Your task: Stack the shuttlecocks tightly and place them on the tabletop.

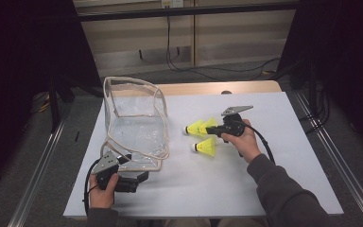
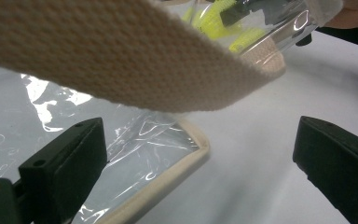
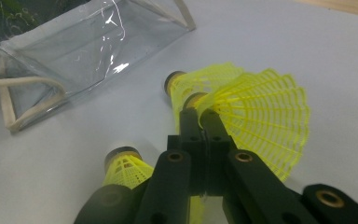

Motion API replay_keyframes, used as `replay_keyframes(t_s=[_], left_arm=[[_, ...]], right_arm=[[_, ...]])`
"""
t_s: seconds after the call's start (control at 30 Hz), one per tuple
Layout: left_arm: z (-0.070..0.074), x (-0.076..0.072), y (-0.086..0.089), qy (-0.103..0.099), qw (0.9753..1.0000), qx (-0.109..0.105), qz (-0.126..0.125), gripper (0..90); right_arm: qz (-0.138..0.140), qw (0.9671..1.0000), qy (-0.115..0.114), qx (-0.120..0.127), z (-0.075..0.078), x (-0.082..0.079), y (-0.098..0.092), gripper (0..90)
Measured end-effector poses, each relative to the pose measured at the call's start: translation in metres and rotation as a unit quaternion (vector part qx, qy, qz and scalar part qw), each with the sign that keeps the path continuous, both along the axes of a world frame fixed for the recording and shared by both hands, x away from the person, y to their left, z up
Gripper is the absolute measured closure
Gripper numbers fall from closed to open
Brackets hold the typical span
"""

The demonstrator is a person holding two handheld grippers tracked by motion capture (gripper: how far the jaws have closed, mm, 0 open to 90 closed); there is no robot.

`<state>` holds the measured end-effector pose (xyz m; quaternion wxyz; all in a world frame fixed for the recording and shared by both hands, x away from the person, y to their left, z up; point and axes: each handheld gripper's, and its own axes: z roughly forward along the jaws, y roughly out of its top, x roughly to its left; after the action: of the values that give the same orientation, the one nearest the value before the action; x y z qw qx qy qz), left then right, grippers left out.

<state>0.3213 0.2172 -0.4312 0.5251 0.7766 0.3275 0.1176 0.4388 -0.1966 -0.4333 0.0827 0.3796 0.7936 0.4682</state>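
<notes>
High view: a clear plastic bag (image 1: 134,123) with woven beige trim stands at centre-left on the white counter (image 1: 274,165). Left gripper view: the left hand-held gripper (image 2: 200,172) gapes open beside the trim. Right gripper view: the right hand-held gripper (image 3: 204,122) pinches a ribbed yellow shuttlecock (image 3: 261,121).

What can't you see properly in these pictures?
- Right gripper view: what its fingers pinch; shut on a shuttlecock's skirt or on nothing, their tips hide it.
- Left gripper view: the far shuttlecocks, blurred behind the clear bag and its strap.
- High view: the bag's inside, lost in glare.
</notes>
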Motion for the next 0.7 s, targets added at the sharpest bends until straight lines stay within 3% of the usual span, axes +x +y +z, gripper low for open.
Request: replay_keyframes(t_s=[0.3,0.57,0.7], left_arm=[[0.000,0.000,0.000,0.000,1.0000,0.001,-0.002,2.7],[0.000,0.000,-0.001,0.001,1.0000,0.002,-0.002,2.7],[-0.001,0.000,-0.001,0.001,1.0000,0.001,-0.002,2.7]], right_arm=[[-0.003,0.9997,0.003,0.024,-0.005,0.003,0.005,89.6],[-0.004,0.9997,0.020,0.012,-0.011,0.006,0.006,89.4],[-0.001,0.9995,0.028,-0.013,-0.014,0.005,0.004,88.8]])
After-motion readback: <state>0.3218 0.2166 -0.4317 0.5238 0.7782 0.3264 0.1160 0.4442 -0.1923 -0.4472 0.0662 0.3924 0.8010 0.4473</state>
